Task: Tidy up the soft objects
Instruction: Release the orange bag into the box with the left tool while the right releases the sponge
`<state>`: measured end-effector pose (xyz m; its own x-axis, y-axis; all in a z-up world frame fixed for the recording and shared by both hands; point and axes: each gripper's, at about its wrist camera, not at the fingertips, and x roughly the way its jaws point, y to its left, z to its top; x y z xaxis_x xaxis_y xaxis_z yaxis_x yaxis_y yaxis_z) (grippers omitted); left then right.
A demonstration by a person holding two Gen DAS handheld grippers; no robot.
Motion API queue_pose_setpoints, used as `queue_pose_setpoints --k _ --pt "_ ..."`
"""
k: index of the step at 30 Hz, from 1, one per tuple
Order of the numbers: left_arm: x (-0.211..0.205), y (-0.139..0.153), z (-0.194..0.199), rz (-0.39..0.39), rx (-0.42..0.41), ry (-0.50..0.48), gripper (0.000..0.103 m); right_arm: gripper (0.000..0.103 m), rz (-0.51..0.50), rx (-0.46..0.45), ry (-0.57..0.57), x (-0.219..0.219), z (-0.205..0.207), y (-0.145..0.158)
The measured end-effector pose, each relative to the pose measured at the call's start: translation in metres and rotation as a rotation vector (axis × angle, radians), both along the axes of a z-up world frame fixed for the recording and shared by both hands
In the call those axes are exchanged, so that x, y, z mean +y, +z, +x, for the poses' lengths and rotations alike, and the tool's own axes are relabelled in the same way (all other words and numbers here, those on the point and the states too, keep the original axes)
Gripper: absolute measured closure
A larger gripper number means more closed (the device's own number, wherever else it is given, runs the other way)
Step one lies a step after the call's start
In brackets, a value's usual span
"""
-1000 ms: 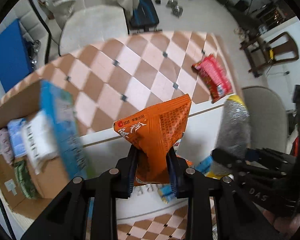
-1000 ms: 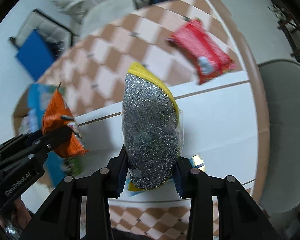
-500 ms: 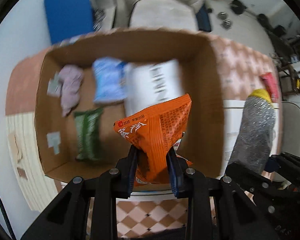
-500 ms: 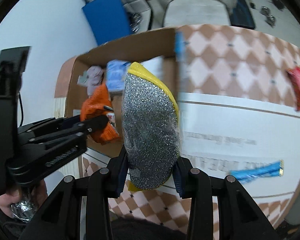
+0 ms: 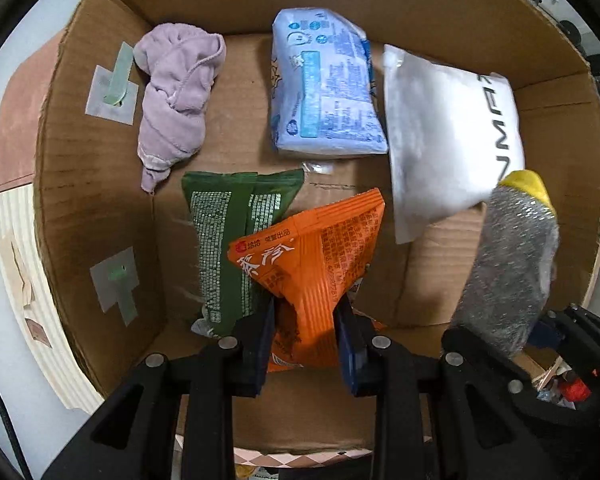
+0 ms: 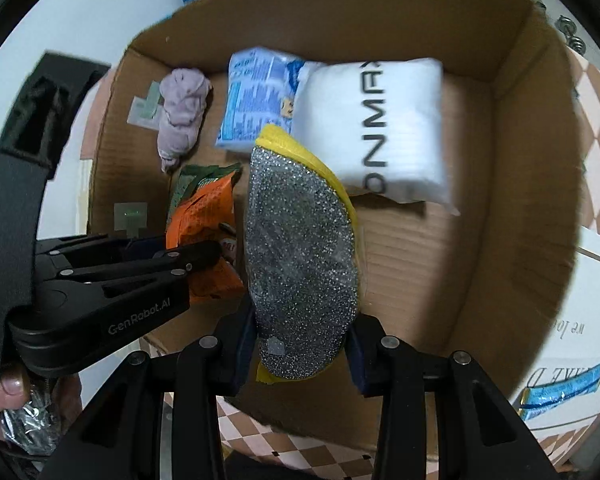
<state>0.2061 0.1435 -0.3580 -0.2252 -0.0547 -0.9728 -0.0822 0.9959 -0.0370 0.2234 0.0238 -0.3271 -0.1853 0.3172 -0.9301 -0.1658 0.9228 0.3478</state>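
My left gripper (image 5: 305, 320) is shut on an orange snack packet (image 5: 312, 256) and hangs over the open cardboard box (image 5: 96, 208), pointing steeply down. My right gripper (image 6: 300, 344) is shut on a silver glitter sponge with a yellow edge (image 6: 300, 248), beside the left gripper (image 6: 204, 256) and over the same box (image 6: 516, 184). On the box floor lie a lilac cloth (image 5: 176, 96), a blue tissue pack (image 5: 324, 84), a white pouch (image 5: 448, 136) and a green packet (image 5: 228, 240). The orange packet (image 6: 204, 216) hangs over the green one.
A blue wrapper (image 6: 560, 392) lies on a white printed surface (image 6: 572, 320) right of the box. The checkered tabletop (image 6: 300, 436) shows along the box's near wall. A hand (image 6: 8, 384) grips the left tool's handle.
Both grippers swept from above the checkered table and white surface to over the box, carrying the orange packet and the sponge. They sit lower over the box now.
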Motion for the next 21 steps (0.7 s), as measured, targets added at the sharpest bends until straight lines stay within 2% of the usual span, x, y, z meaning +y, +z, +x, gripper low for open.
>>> queue_pose_setpoints --k 4,7,8,9,10,11,15,21 --pt "0.003 -0.004 -0.001 -0.019 0.018 -0.007 0.075 0.061 -0.001 0.023 0.033 0.012 0.002 -0.01" --pt "0.003 -0.002 -0.002 -0.021 0.036 -0.009 0.072 0.056 -0.002 0.04 0.054 0.022 0.003 -0.017" --pt "0.004 0.0 -0.002 -0.03 0.042 0.0 0.072 0.049 -0.013 0.053 0.068 0.024 0.003 -0.02" --pt "0.005 0.002 -0.003 -0.043 0.049 0.01 0.072 0.036 -0.018 0.061 0.069 0.023 0.003 -0.021" --pt "0.005 0.006 0.0 -0.05 0.048 0.012 0.071 0.03 -0.012 0.062 0.06 0.021 0.003 -0.02" --pt "0.004 0.007 0.008 -0.053 0.042 0.01 0.067 0.021 -0.008 0.06 0.058 0.024 0.002 -0.021" --pt "0.005 0.031 0.015 -0.041 -0.002 0.001 0.058 0.02 -0.009 0.052 0.033 0.013 0.005 -0.01" --pt "0.011 0.063 0.005 -0.052 -0.062 0.025 0.057 0.02 -0.038 -0.002 0.012 -0.006 -0.001 0.016"
